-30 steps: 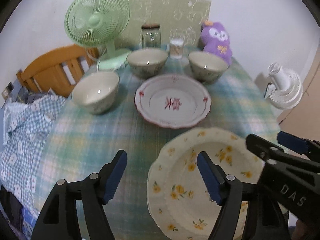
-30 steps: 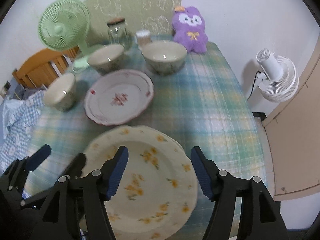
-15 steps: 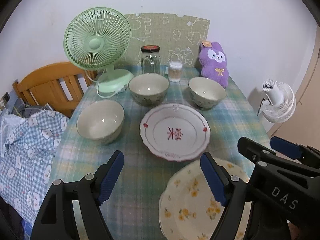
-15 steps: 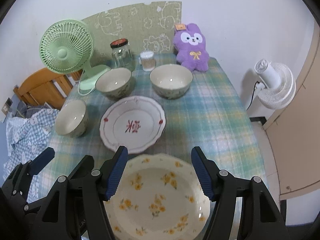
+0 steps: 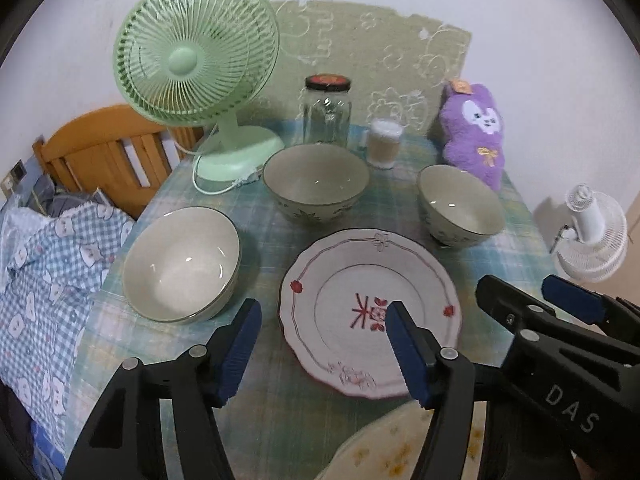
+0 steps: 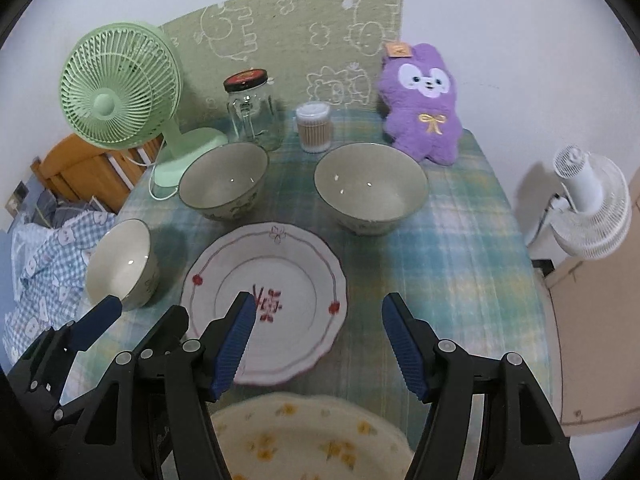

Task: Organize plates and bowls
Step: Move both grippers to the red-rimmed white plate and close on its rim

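left wrist view, right gripper (image 5: 560,300) marked "das"

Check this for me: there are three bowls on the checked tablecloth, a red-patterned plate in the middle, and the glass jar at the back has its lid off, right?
Not quite. The glass jar has its dark lid on, as the right wrist view shows. The rest holds: three bowls on the checked tablecloth, with the red-patterned plate in the middle.

We're in a home, prob. a bedroom corner; small table w/ plaid cloth (image 6: 460,240); wooden bed frame (image 5: 100,152) w/ checked bedding (image 5: 48,280) alongside; green desk fan (image 5: 196,52); purple plush toy (image 6: 420,104); cartoon-print mat (image 6: 304,36) on wall.
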